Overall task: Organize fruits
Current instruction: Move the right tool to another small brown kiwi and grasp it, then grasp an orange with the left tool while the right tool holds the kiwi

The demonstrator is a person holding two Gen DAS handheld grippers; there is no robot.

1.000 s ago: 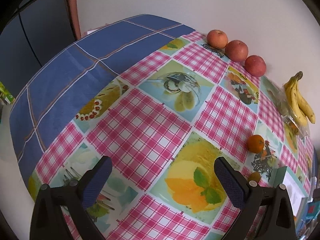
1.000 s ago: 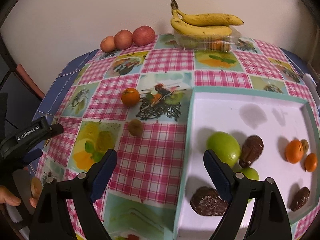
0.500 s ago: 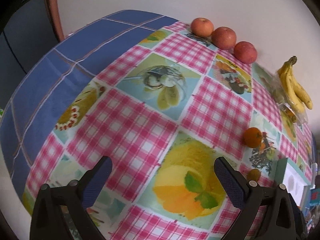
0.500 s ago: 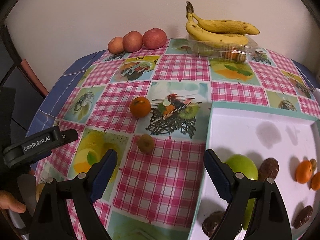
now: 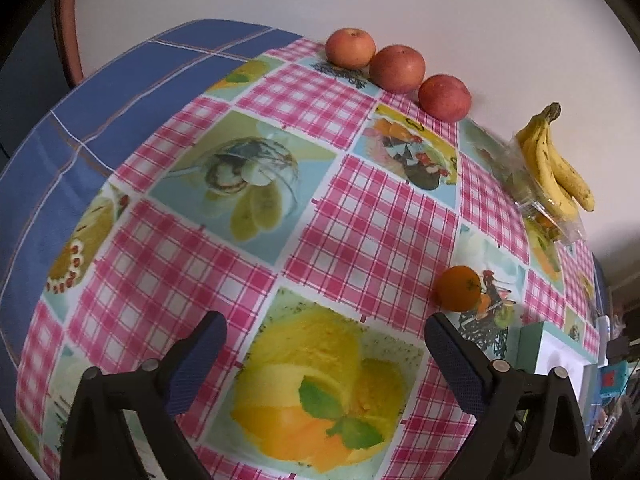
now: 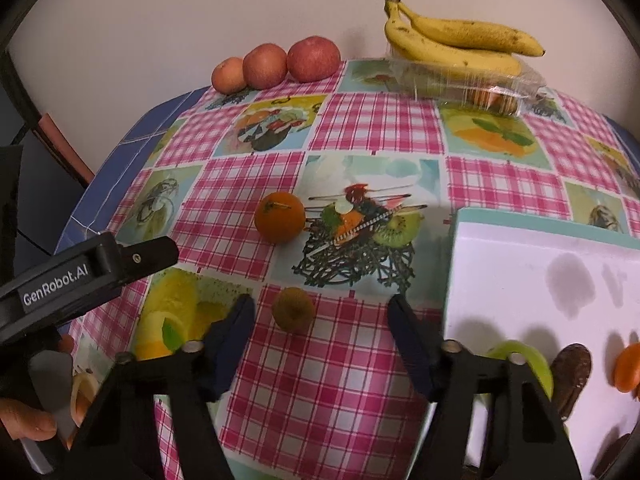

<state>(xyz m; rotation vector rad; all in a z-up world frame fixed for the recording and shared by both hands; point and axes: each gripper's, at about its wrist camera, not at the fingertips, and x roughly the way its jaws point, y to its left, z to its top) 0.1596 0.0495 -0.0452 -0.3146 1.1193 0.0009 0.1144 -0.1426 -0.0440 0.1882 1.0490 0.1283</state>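
My right gripper (image 6: 320, 312) is open and low over the checked tablecloth. A small brown kiwi-like fruit (image 6: 293, 314) lies just beyond its tips, nearer the left finger. An orange (image 6: 280, 217) sits farther ahead. My left gripper (image 5: 322, 332) is also open with nothing between its fingers, and the same orange (image 5: 458, 288) lies just past its right fingertip. A white tray (image 6: 540, 264) at the right holds a green apple (image 6: 520, 354), dark brown pieces (image 6: 572, 368) and a small orange (image 6: 628, 368), partly hidden by my right finger.
Three red apples (image 6: 265, 65) line the back wall. Bananas (image 6: 452, 44) rest on a clear plastic box (image 6: 480, 88). The left gripper's black body (image 6: 92, 272) and a hand (image 6: 24, 420) fill the right wrist view's lower left. The blue table edge (image 5: 80, 120) drops away at left.
Both grippers have moved forward over the table. The right one swung left from the tray until the brown fruit lay just off its tips. The left one closed in on the orange.
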